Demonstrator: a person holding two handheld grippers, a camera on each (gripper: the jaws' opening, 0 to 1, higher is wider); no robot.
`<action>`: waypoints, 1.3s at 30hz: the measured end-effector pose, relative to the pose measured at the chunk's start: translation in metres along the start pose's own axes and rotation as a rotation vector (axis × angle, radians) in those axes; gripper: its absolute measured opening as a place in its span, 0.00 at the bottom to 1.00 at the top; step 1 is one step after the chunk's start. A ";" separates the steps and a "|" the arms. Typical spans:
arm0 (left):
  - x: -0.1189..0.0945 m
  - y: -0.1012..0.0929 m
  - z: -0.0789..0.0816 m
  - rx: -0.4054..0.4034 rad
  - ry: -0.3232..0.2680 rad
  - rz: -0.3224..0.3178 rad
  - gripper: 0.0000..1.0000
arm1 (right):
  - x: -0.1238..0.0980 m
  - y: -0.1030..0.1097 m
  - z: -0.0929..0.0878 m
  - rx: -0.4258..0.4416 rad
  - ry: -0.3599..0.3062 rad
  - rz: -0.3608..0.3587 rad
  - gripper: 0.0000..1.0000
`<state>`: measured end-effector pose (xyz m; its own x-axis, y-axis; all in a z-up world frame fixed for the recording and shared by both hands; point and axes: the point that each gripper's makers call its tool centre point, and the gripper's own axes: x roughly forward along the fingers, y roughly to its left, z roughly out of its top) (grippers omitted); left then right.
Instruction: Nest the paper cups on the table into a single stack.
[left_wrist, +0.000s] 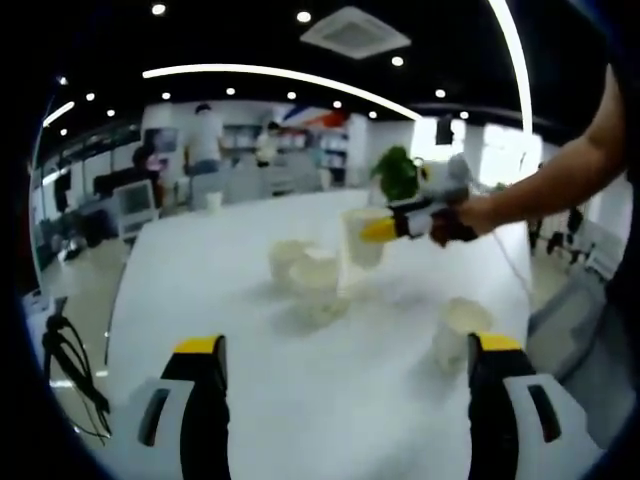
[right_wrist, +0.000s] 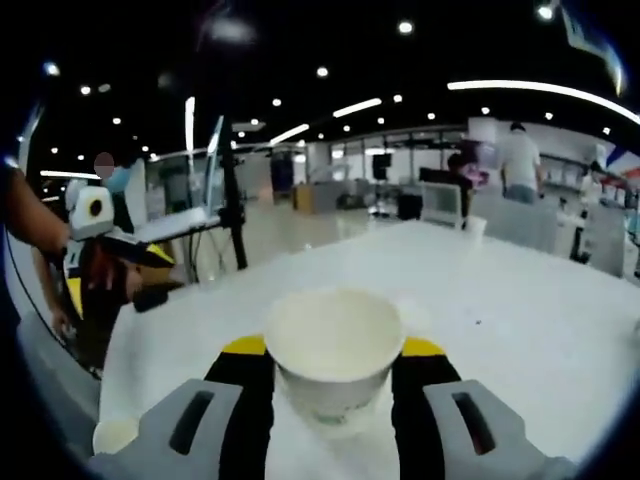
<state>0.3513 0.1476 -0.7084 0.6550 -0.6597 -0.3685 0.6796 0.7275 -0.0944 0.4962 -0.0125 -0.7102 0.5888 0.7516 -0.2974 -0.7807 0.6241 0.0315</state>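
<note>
Each gripper has grey-white bodies with dark slots, black jaws and yellow tips: the left gripper (left_wrist: 345, 350) and the right gripper (right_wrist: 334, 352). The person's hand (left_wrist: 452, 218) wears a dark glove, forearm bare.

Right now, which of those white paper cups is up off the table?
The white paper cup clamped between the right gripper's jaws, held above the white table. The other cups stand on it.

Matt white paper cup (right_wrist: 333, 350) sitting between plastic-looking yellow-tipped jaws; smooth white table (right_wrist: 520, 290) showing faint sheen.
</note>
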 end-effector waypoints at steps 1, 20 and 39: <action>0.000 0.001 0.000 0.001 0.001 0.001 1.00 | 0.000 -0.001 0.002 -0.002 -0.001 0.000 0.43; 0.000 0.002 0.001 0.017 0.014 0.002 1.00 | -0.005 -0.010 0.037 0.000 -0.018 0.003 0.42; -0.001 0.001 0.000 0.018 0.021 0.002 1.00 | -0.010 -0.011 0.045 -0.010 -0.017 0.003 0.42</action>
<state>0.3513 0.1485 -0.7078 0.6493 -0.6542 -0.3879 0.6844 0.7250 -0.0773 0.5085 -0.0170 -0.6652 0.5900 0.7570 -0.2809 -0.7843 0.6199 0.0232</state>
